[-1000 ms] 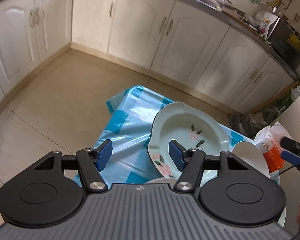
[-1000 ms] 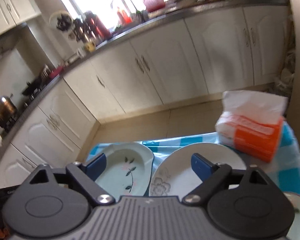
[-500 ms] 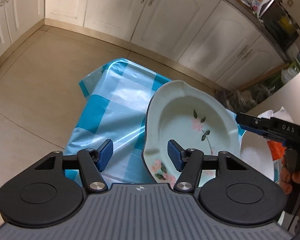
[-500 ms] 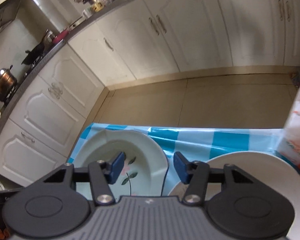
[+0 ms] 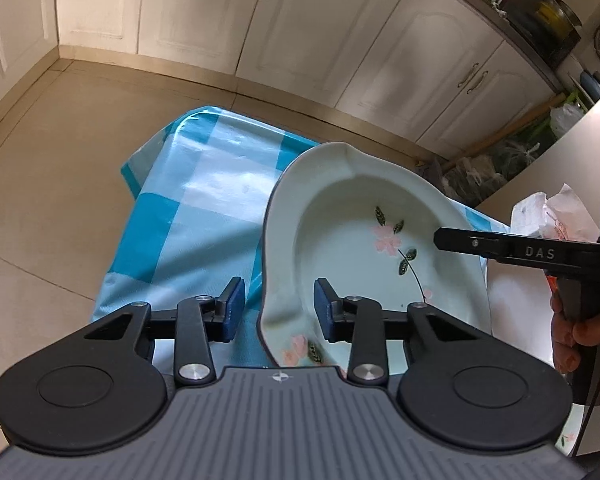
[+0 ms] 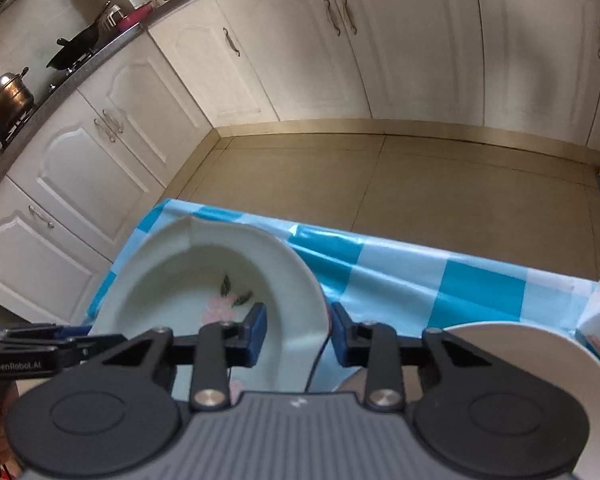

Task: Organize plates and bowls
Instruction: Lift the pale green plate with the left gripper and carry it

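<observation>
A pale green deep plate (image 5: 364, 240) with pink flowers lies on the blue-checked tablecloth (image 5: 188, 208). My left gripper (image 5: 278, 312) straddles its left rim, one pad outside and one inside the bowl. The jaws are closing, with a gap still showing on both sides of the rim. My right gripper (image 6: 298, 330) straddles the same plate (image 6: 204, 280) at its right rim. Its jaws are closing too, and the pads do not press. A white plate (image 6: 520, 360) lies to the right of the green one.
An orange and white tissue pack (image 5: 552, 216) stands at the table's far right, behind the white plate (image 5: 512, 300). The cloth (image 6: 440, 276) hangs over the table's far edge above a tiled floor. White kitchen cabinets (image 6: 292, 60) line the walls beyond.
Both grippers have come down and in toward the green plate. Their jaws have narrowed from wide open and now sit astride its opposite rims.
</observation>
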`<state>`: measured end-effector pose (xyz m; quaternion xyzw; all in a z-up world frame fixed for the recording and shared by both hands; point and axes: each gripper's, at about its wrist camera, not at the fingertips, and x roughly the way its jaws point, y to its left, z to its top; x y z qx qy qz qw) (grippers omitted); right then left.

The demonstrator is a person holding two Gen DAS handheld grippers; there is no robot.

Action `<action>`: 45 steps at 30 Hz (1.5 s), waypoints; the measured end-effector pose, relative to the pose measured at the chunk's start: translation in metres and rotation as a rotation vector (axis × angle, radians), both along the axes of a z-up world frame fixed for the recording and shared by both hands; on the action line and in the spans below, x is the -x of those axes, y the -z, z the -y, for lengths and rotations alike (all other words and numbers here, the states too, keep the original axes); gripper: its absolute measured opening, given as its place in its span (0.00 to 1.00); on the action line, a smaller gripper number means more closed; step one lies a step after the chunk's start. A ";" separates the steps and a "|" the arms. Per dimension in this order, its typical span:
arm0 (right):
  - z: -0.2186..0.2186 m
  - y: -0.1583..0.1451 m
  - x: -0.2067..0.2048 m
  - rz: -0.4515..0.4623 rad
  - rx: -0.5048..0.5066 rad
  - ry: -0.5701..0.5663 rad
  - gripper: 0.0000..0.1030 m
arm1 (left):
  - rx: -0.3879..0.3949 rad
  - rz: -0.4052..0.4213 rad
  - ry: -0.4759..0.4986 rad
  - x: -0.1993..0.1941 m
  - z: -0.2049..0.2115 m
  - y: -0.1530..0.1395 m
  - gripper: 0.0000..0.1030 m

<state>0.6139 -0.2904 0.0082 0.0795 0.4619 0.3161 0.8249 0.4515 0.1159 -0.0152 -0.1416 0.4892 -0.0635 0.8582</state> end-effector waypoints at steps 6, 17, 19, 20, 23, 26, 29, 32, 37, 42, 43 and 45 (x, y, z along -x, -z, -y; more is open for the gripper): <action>0.005 0.002 -0.003 -0.031 -0.029 0.033 0.27 | -0.030 0.008 0.021 -0.008 0.007 0.004 0.30; -0.001 -0.014 0.003 -0.018 -0.062 0.085 0.28 | 0.002 0.031 -0.067 -0.011 0.000 0.001 0.29; -0.003 -0.022 0.006 0.009 -0.056 0.085 0.28 | 0.002 0.043 -0.082 -0.015 -0.004 -0.002 0.29; -0.006 -0.026 0.006 0.023 -0.056 0.084 0.27 | -0.004 0.053 -0.088 -0.015 -0.005 -0.006 0.29; -0.009 -0.041 0.009 0.050 -0.070 0.098 0.26 | -0.007 0.083 -0.101 -0.013 -0.007 -0.024 0.29; -0.006 -0.055 0.015 0.073 -0.088 0.116 0.26 | -0.012 0.129 -0.103 -0.007 -0.007 -0.049 0.29; 0.002 -0.071 0.024 0.095 -0.111 0.136 0.26 | -0.007 0.170 -0.097 0.002 -0.002 -0.074 0.28; 0.013 -0.087 0.038 0.111 -0.140 0.153 0.25 | -0.016 0.202 -0.080 0.015 0.008 -0.100 0.28; 0.044 -0.110 0.072 0.138 -0.190 0.191 0.25 | 0.004 0.226 -0.065 0.051 0.024 -0.132 0.28; 0.076 -0.128 0.109 0.135 -0.202 0.232 0.25 | 0.028 0.255 -0.038 0.093 0.053 -0.160 0.28; 0.085 -0.129 0.119 0.131 -0.206 0.242 0.25 | 0.036 0.255 -0.027 0.103 0.061 -0.165 0.28; 0.104 -0.134 0.139 0.123 -0.208 0.262 0.25 | 0.043 0.255 -0.003 0.120 0.074 -0.175 0.28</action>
